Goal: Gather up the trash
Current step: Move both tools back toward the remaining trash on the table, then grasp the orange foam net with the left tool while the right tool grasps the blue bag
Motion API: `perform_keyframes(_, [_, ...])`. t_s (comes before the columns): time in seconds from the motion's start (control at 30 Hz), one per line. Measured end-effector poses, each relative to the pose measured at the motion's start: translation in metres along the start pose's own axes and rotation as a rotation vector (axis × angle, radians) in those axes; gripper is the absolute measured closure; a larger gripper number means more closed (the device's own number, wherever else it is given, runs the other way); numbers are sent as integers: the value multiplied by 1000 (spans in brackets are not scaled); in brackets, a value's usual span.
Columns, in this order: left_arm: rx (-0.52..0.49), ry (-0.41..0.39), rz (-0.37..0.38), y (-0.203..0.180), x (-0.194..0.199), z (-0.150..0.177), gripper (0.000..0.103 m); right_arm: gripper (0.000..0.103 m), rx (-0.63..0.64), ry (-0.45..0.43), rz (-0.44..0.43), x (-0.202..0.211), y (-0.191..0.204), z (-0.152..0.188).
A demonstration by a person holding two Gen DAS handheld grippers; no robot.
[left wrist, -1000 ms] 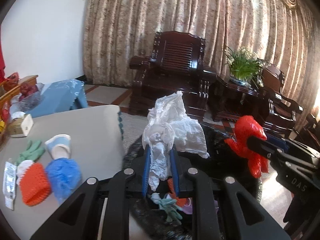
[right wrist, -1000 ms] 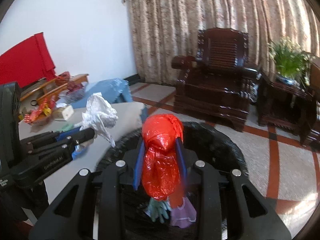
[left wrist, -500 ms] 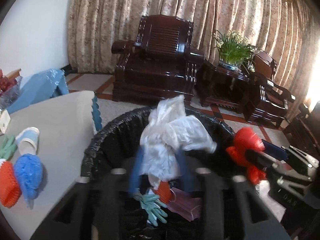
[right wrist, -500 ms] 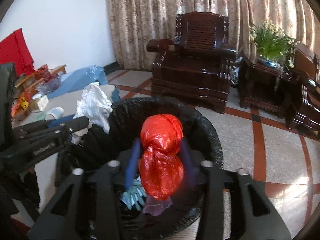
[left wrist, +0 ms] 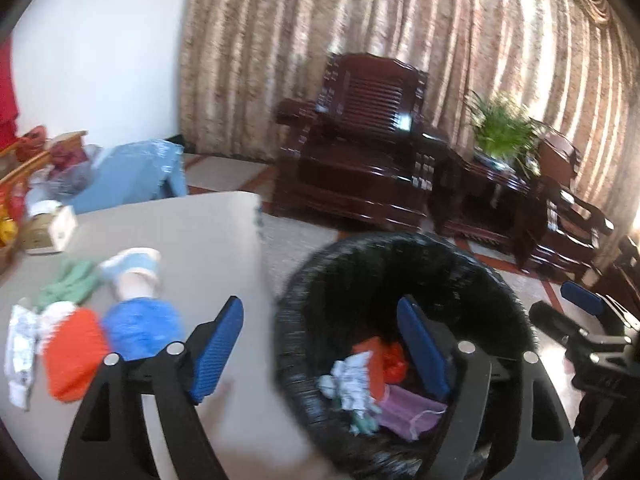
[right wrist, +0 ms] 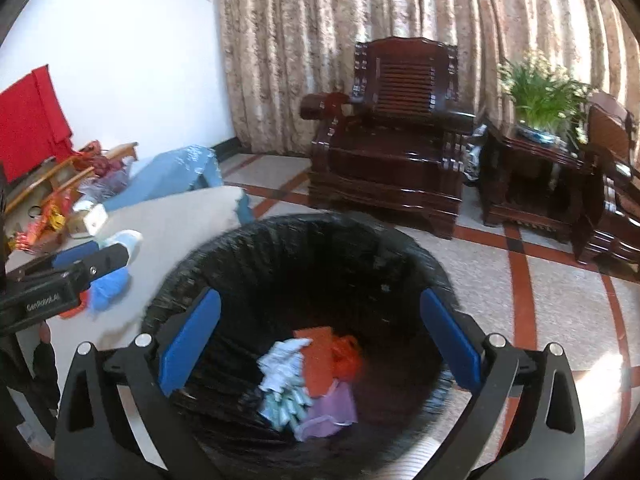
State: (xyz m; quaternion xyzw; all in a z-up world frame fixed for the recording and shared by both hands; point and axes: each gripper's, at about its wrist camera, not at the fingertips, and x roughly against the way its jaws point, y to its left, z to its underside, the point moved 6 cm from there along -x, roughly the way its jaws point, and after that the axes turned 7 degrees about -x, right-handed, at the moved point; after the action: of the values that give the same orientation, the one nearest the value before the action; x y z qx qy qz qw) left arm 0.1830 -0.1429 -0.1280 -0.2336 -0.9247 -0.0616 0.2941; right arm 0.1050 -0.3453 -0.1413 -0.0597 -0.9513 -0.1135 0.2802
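Both tongs, left (left wrist: 320, 344) and right (right wrist: 316, 340), are now gaping empty; the white wad (right wrist: 282, 360) and red bag (right wrist: 346, 356) are lying in the black-lined bin (right wrist: 280, 240). More trash (left wrist: 76, 356) is waiting near the surface's (left wrist: 192, 232) left edge.

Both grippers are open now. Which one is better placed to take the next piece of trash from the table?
Left. The left gripper is open, one finger over the table beside the blue bag and orange bag. The right gripper is open above the bin, farther away.
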Motion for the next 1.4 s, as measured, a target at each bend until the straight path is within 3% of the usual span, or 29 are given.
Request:
perform_keyframes(0.4, [111, -45, -322, 141, 82, 38, 23, 6, 143, 20, -270, -31, 161, -3])
perform_keyframes(0.67, [209, -1, -494, 228, 108, 81, 23, 6, 207, 66, -354, -59, 241, 17])
perform_keyframes(1.03, [250, 53, -531, 258, 96, 112, 23, 6, 268, 158, -299, -123, 275, 48])
perform_keyframes(1.4, [252, 59, -519, 263, 81, 111, 23, 6, 285, 239, -284, -165, 290, 60])
